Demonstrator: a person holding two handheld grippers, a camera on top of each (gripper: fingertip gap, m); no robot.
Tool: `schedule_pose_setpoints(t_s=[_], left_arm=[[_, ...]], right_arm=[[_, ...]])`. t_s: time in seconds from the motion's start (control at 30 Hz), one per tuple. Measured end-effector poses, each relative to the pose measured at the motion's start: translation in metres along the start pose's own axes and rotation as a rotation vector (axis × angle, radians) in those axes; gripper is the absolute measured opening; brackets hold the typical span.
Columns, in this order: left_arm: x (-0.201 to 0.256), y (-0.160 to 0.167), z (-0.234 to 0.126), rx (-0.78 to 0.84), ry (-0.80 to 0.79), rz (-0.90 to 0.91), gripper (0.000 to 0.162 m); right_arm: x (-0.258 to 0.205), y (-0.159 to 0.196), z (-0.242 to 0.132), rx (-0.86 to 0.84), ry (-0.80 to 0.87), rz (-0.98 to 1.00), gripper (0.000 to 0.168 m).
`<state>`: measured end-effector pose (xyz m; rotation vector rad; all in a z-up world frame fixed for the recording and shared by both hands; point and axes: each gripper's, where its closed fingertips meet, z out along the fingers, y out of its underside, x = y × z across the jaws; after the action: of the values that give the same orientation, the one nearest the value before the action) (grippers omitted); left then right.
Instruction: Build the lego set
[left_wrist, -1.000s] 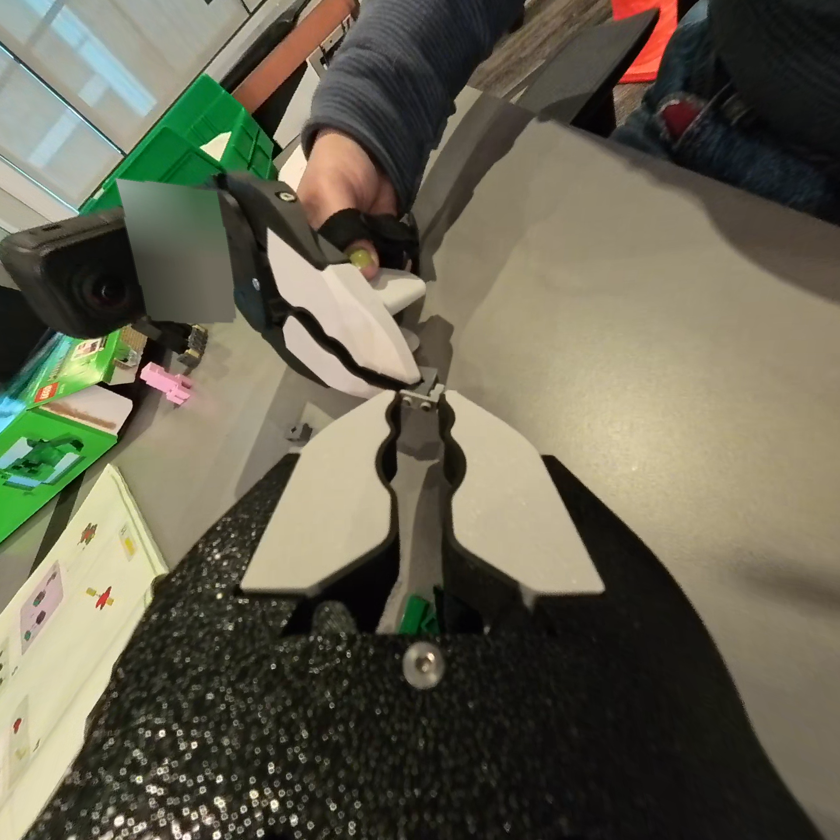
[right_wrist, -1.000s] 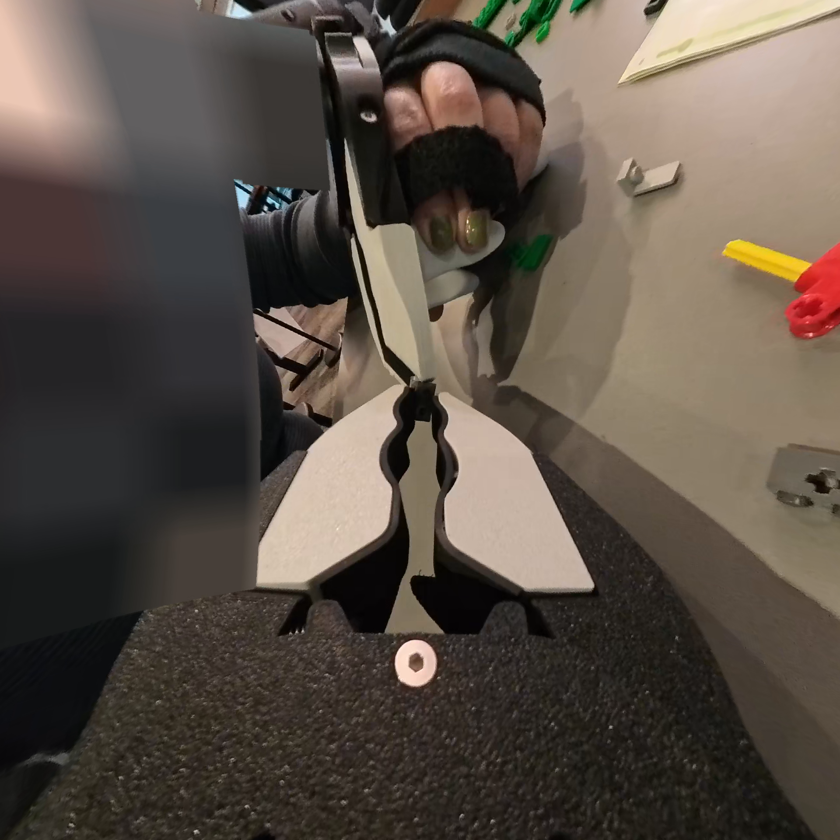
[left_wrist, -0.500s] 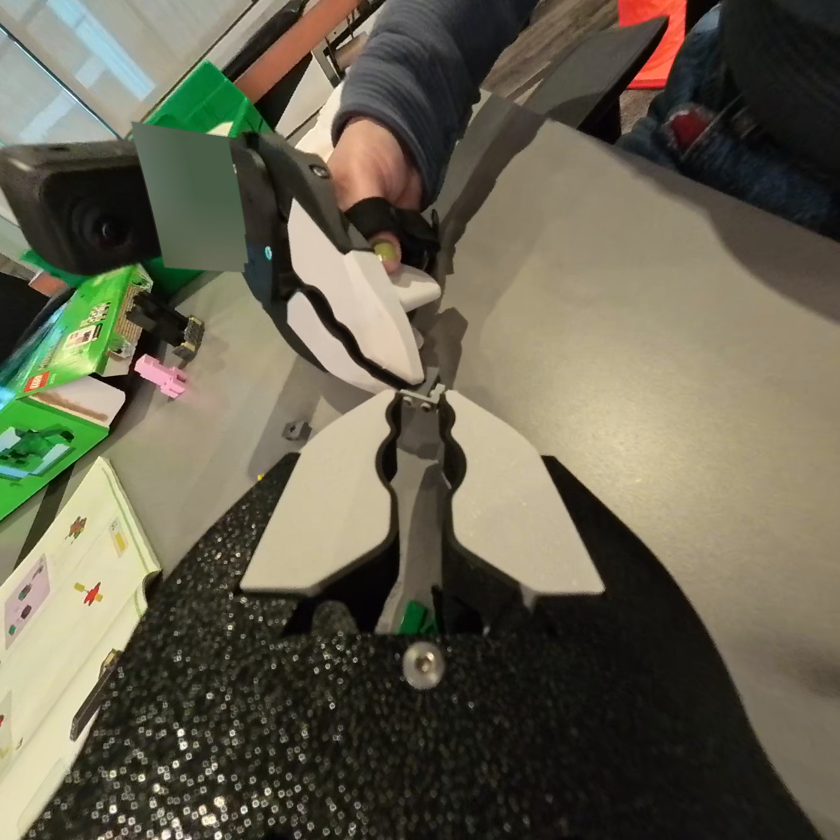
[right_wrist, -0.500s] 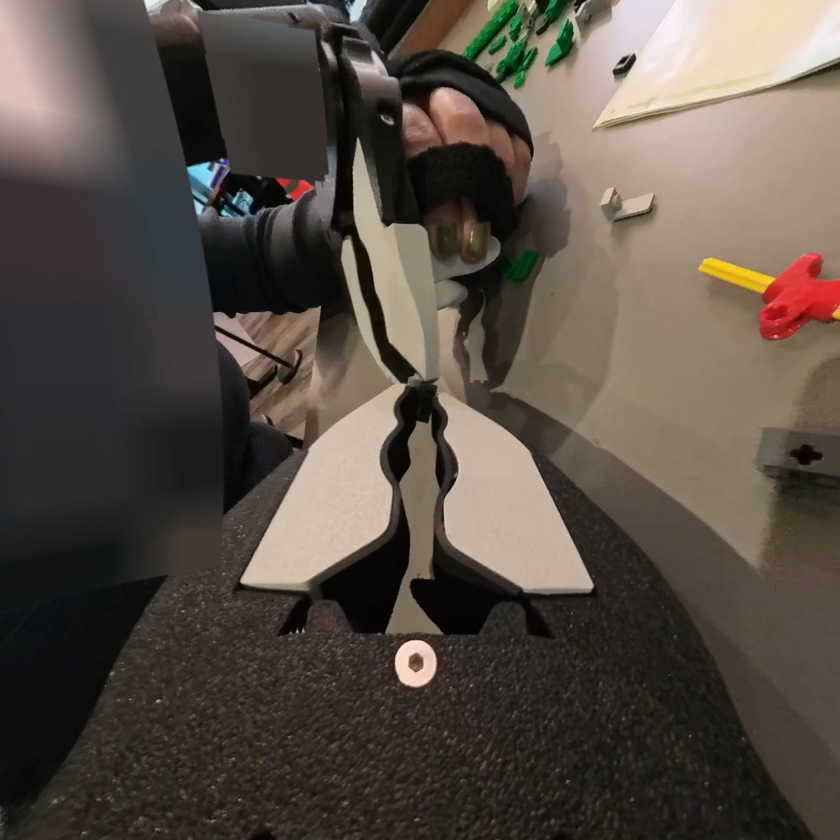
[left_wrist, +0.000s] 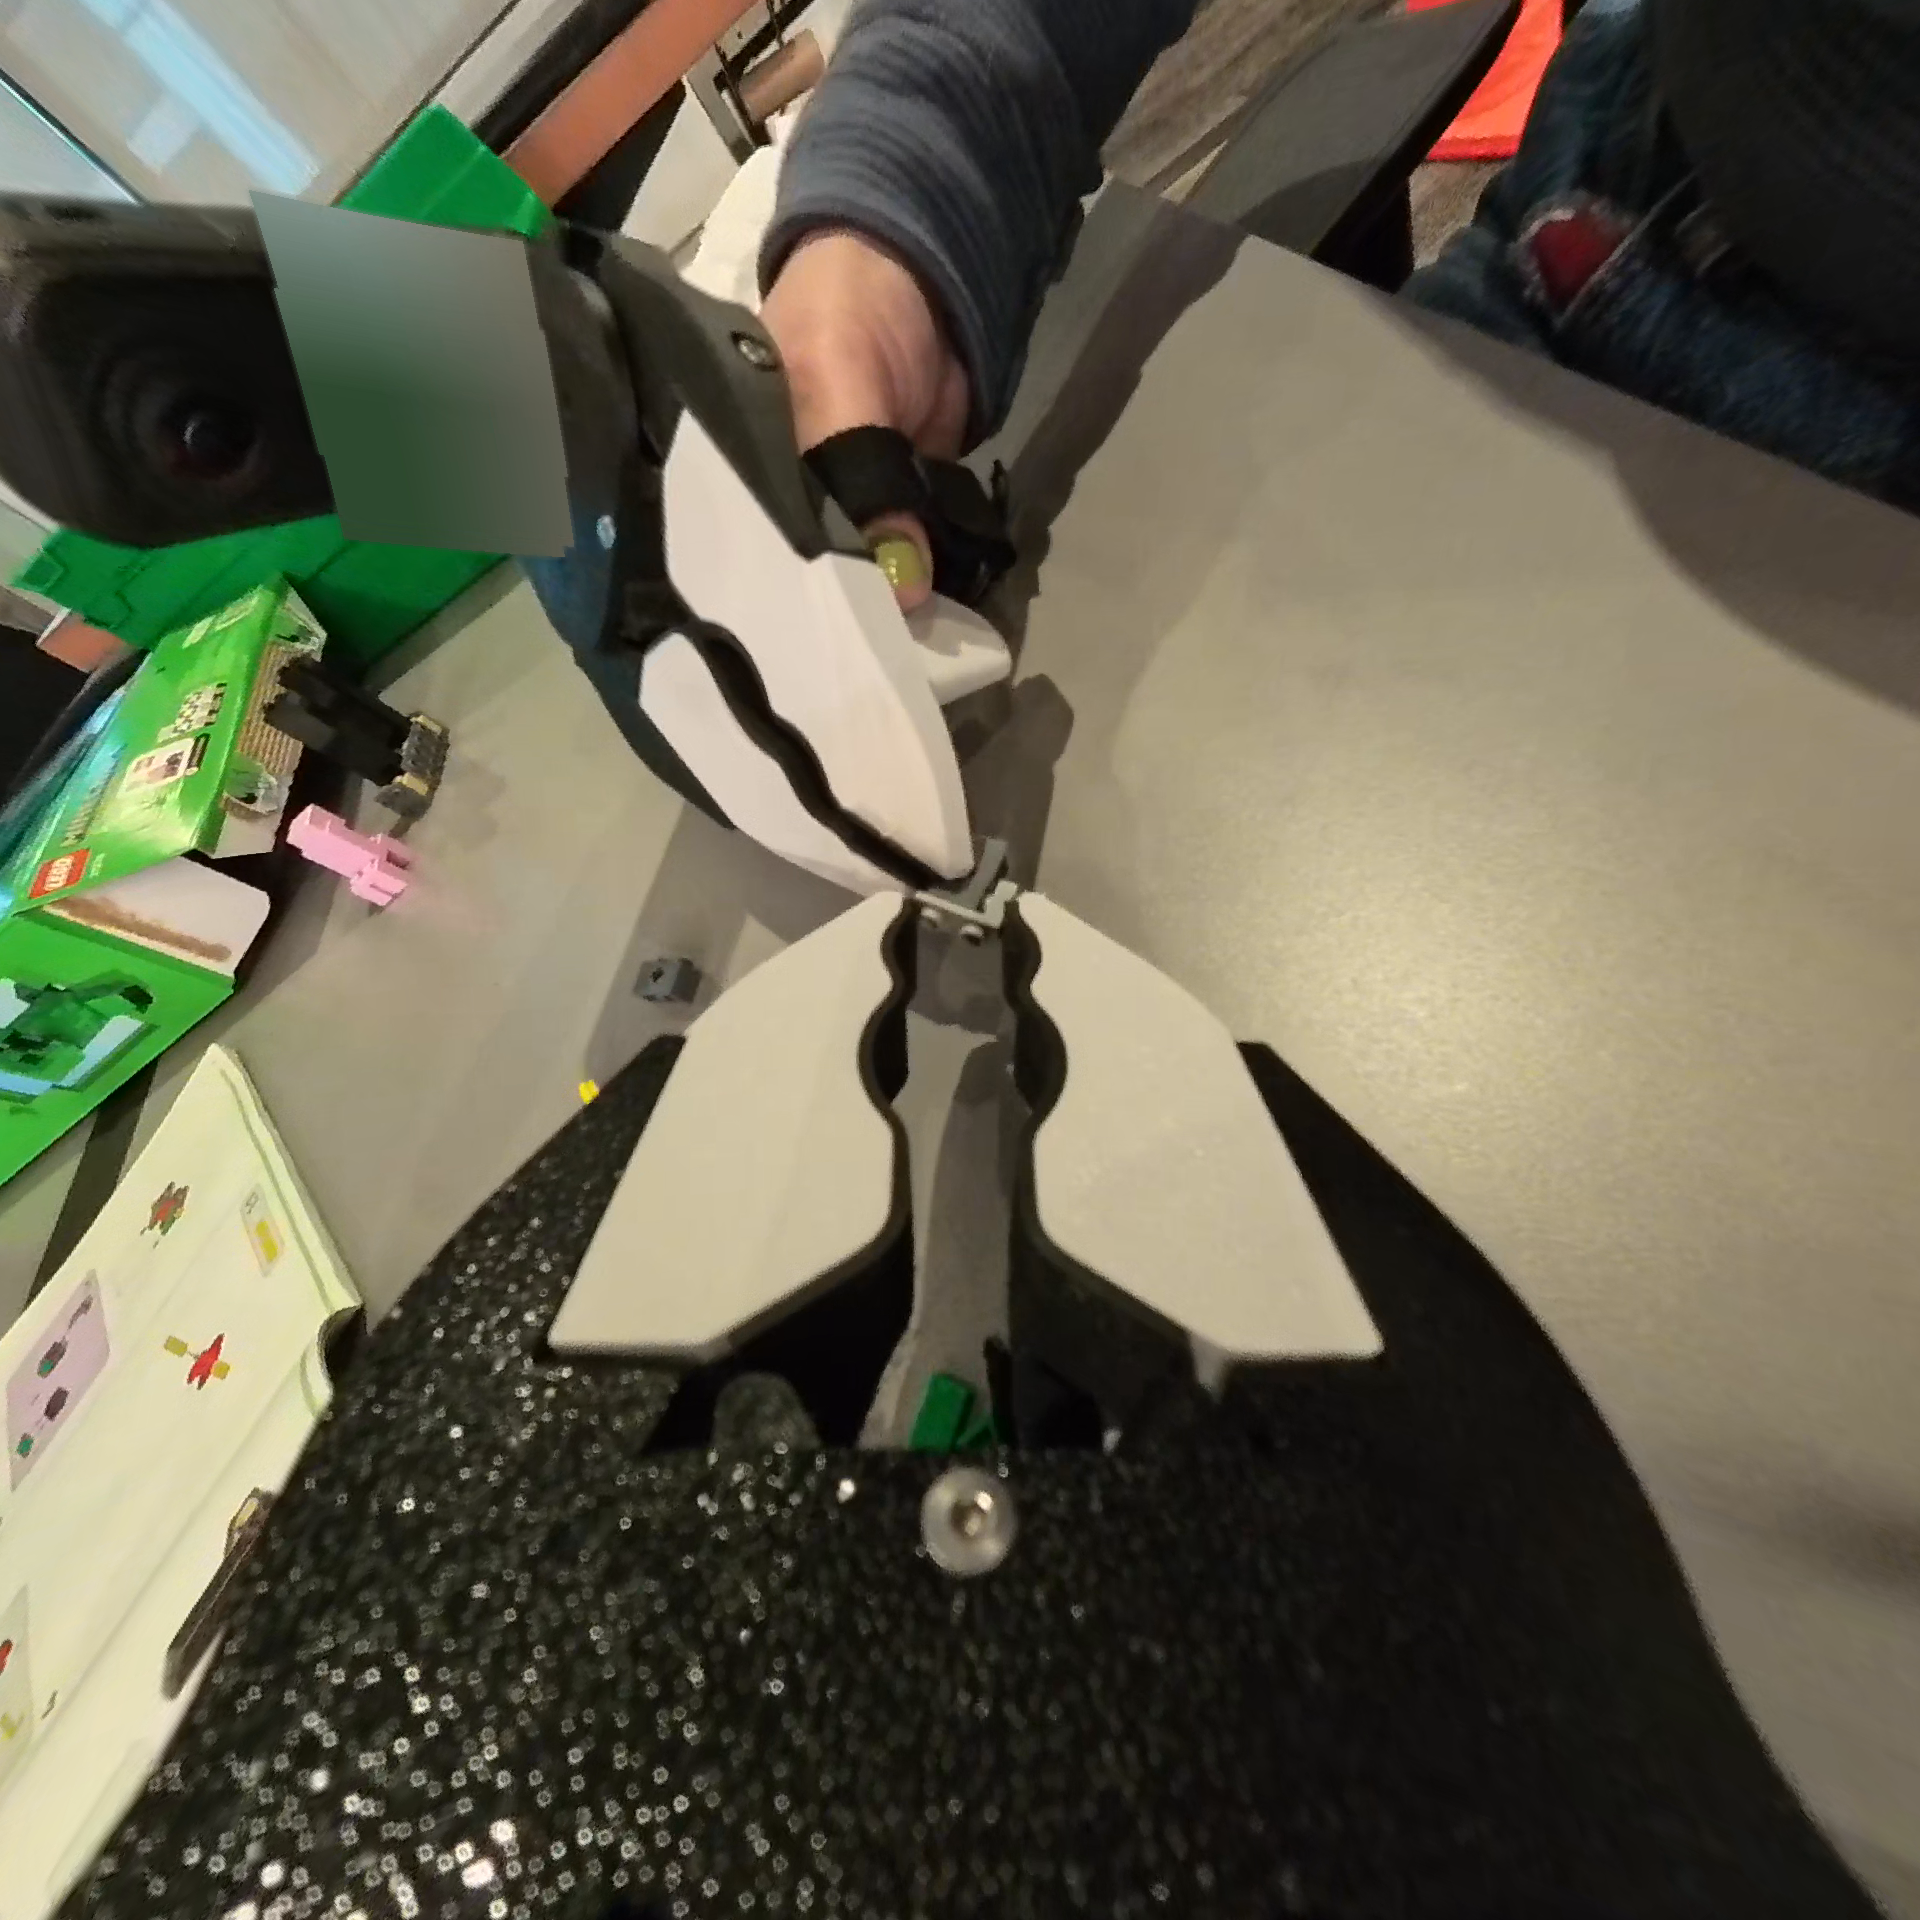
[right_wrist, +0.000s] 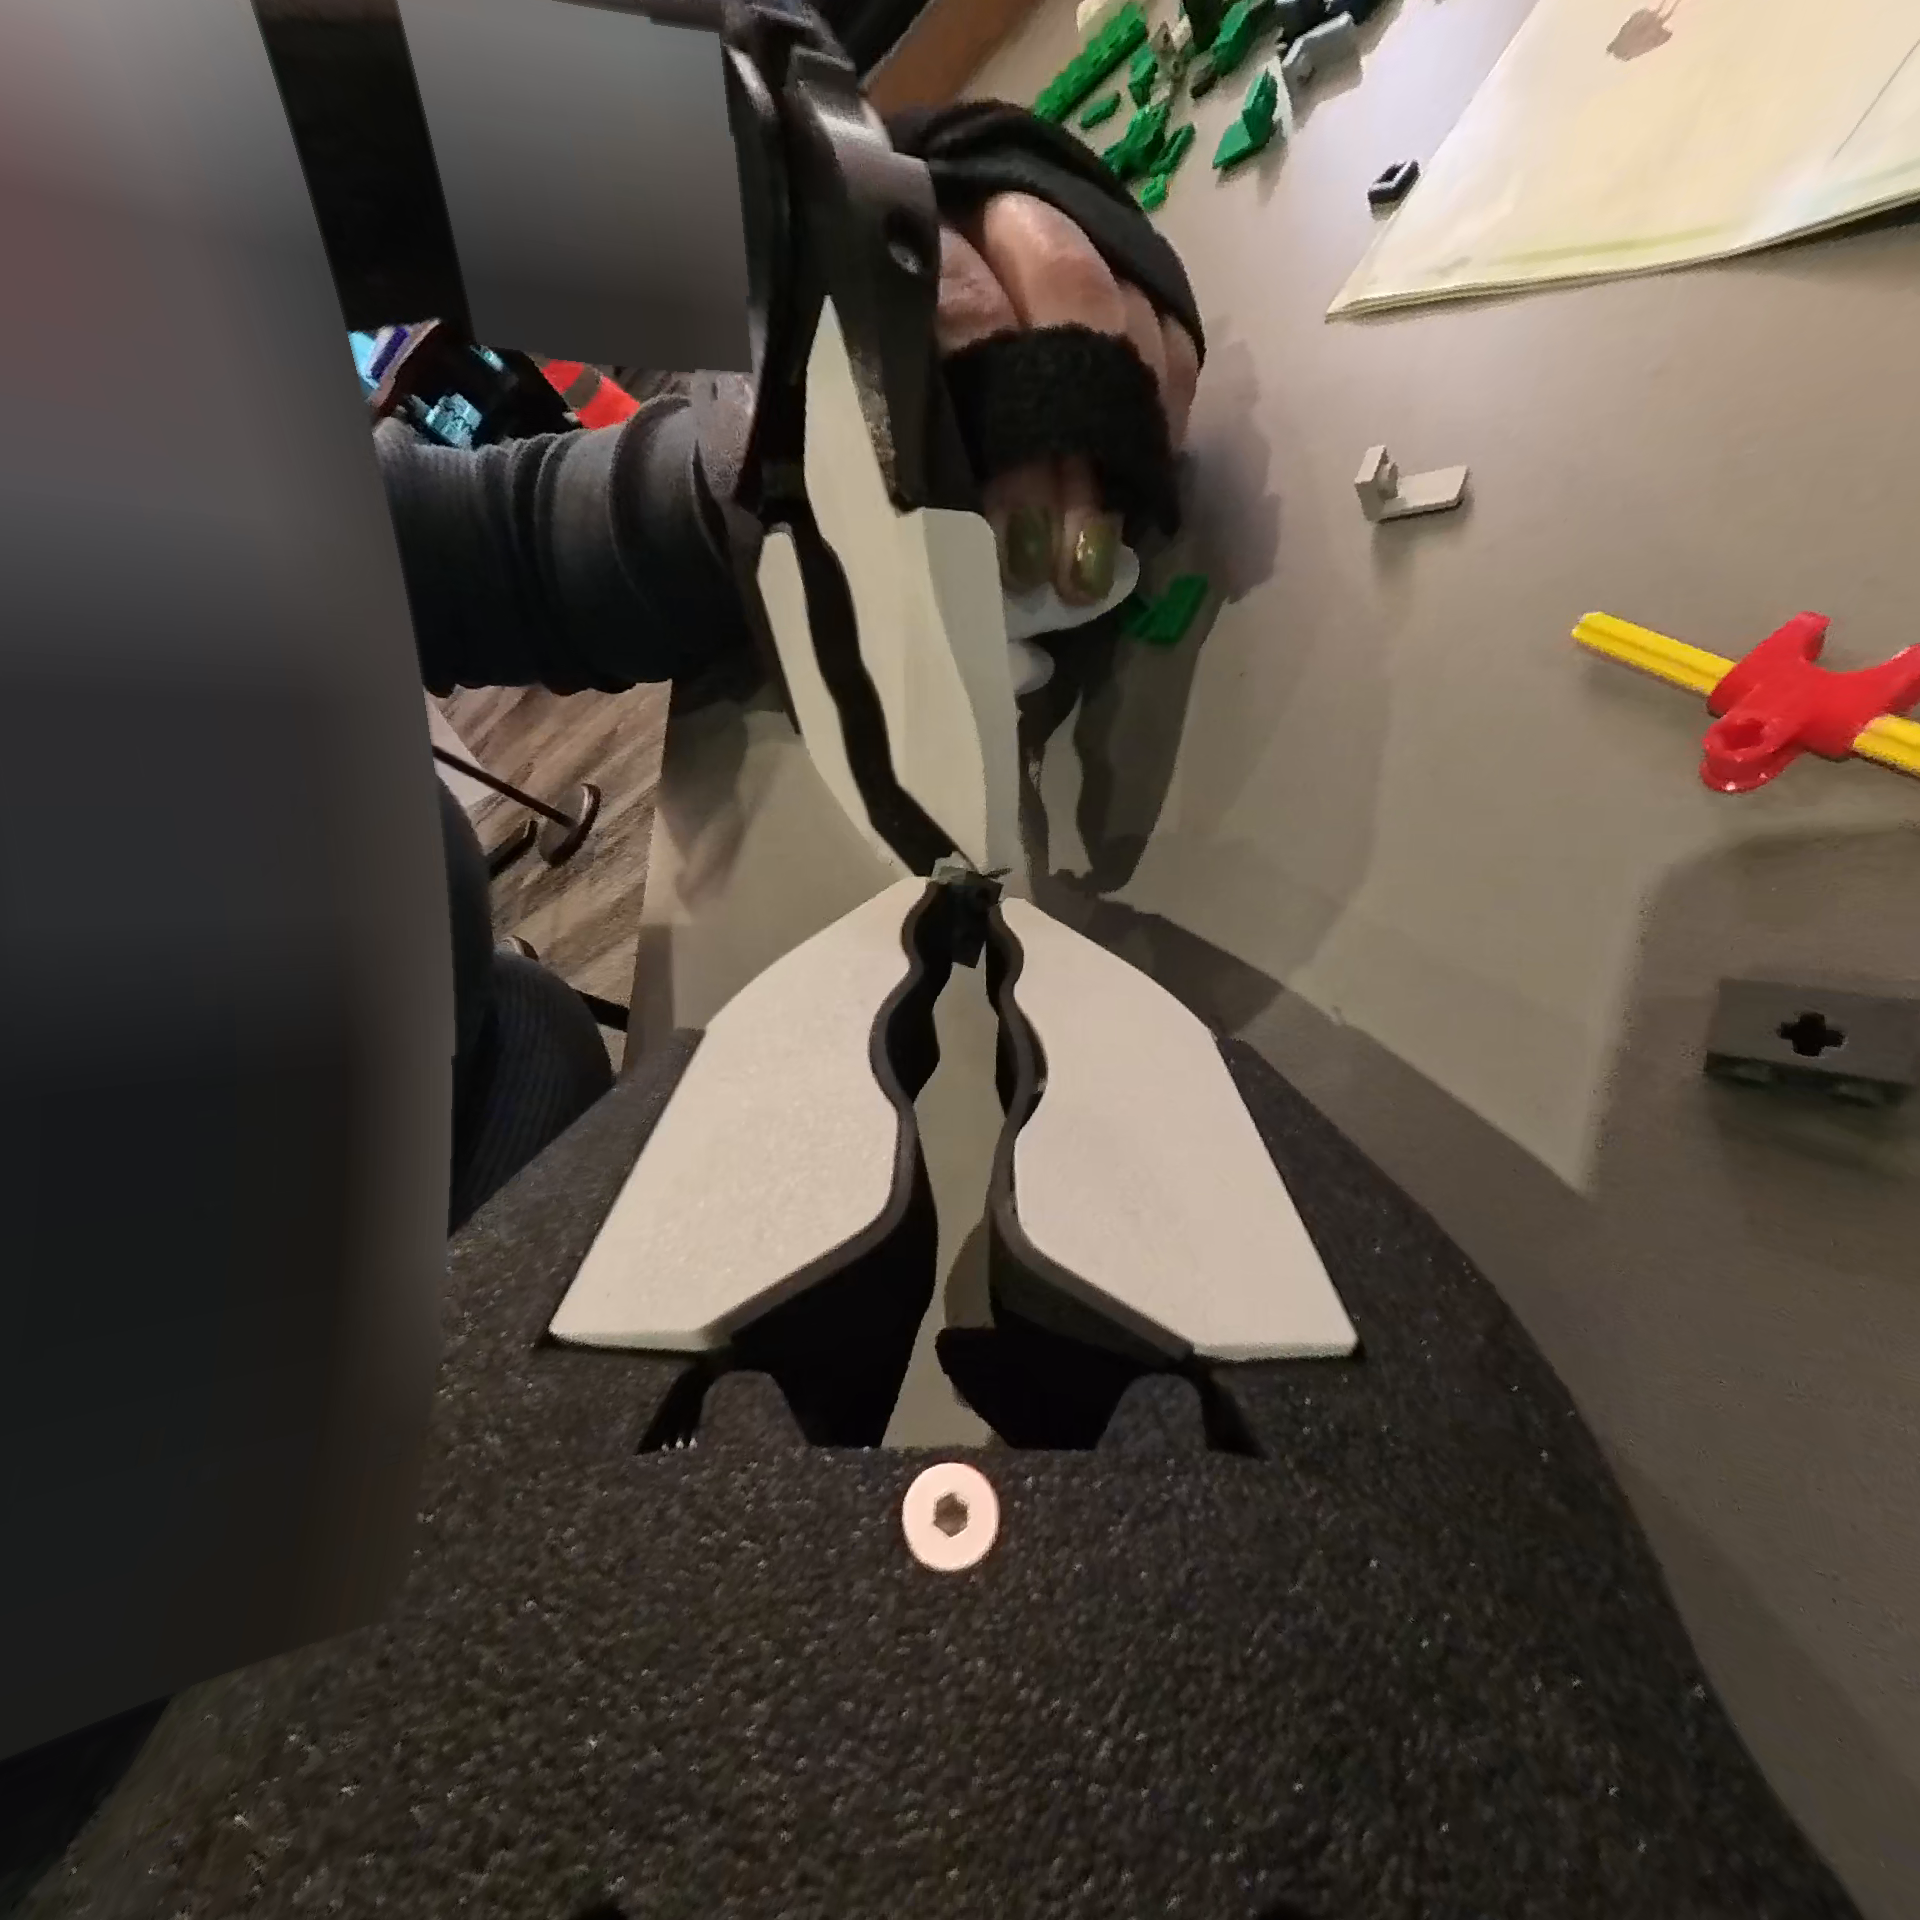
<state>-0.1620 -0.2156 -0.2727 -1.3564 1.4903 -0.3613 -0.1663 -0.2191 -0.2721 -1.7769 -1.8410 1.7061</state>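
In the left wrist view my left gripper (left_wrist: 968, 916) is shut on a small grey lego piece (left_wrist: 971, 906) with studs showing, held above the grey table (left_wrist: 1455, 831). My right gripper (left_wrist: 951, 868) comes in from the upper left, held by a hand, and meets it tip to tip, shut on the same small assembly. In the right wrist view my right gripper (right_wrist: 961, 909) is shut on a small dark piece (right_wrist: 961, 902). The left gripper (right_wrist: 956, 862) presses down onto it from above. The join between the pieces is hidden by the fingertips.
Left wrist view: a green lego box (left_wrist: 156, 748), a pink lego figure (left_wrist: 353, 847), a small dark brick (left_wrist: 665, 977), an instruction booklet (left_wrist: 156, 1299). Right wrist view: a red-and-yellow part (right_wrist: 1808, 707), a grey cross-hole brick (right_wrist: 1808, 1039), a grey bracket (right_wrist: 1403, 488), green pieces (right_wrist: 1132, 114), a booklet (right_wrist: 1662, 156). The grippers are tip to tip, or close to it.
Both grippers stay shut and tip to tip on the small piece. The pair has tilted a little, so the table items drift across both views.
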Motion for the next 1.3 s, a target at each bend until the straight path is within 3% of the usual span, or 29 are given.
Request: schedule_pose_setpoints(t_s=[0.37, 0.57, 0.77, 1.0, 1.1, 1.3], left_arm=[[0.002, -0.006, -0.001, 0.040, 0.035, -0.025, 0.015], [0.002, -0.005, 0.000, 0.028, 0.027, -0.013, 0.015], [-0.020, -0.003, -0.010, 0.043, -0.131, -0.067, 0.015], [-0.036, 0.018, -0.023, -0.093, -0.287, -0.077, 0.016], [-0.038, 0.025, -0.038, -0.146, -0.367, -0.080, 0.016], [-0.026, 0.029, -0.055, -0.162, -0.392, -0.142, 0.016]], right_arm=[[-0.007, 0.000, 0.000, 0.017, 0.033, -0.131, 0.006], [-0.006, 0.001, 0.001, 0.007, 0.025, -0.100, 0.006], [-0.007, -0.022, -0.018, 0.204, -0.047, -0.044, 0.017], [0.018, -0.044, -0.047, 0.366, 0.269, -0.241, 0.032], [0.030, -0.043, -0.053, 0.333, 0.389, -0.317, 0.036], [0.040, -0.040, -0.042, 0.230, 0.431, -0.322, 0.035]])
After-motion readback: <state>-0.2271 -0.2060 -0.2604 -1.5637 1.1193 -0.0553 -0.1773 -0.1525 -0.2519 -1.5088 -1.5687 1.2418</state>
